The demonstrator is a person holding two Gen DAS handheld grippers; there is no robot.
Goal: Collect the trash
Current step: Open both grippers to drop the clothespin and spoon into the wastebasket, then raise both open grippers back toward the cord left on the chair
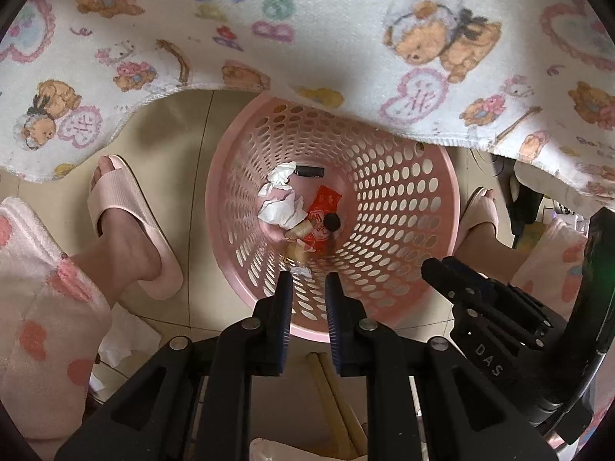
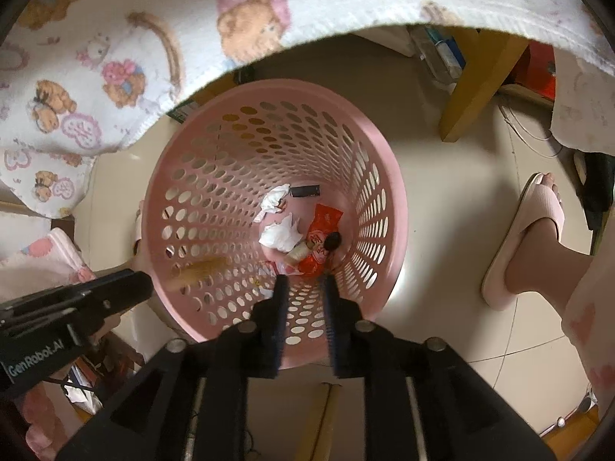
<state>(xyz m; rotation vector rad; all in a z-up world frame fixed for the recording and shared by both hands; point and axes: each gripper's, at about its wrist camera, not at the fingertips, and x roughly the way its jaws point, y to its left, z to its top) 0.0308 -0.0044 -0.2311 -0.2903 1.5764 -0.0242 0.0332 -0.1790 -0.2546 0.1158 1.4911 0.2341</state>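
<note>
Both my left gripper and right gripper hover over the pink basket, fingers parted and empty. The trash lies at its bottom (tissues, a red wrapper). I should lift straight up, clearing the rim.

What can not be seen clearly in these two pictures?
- Blurred brown streak over the basket wall, right wrist view: motion blur, so what it is cannot be told.
- Red wrapper print, both views: too small to read.
- Basket far rim, left wrist view: hidden under the cloth.
- Sticks, left wrist view: cut off behind the left gripper.
</note>
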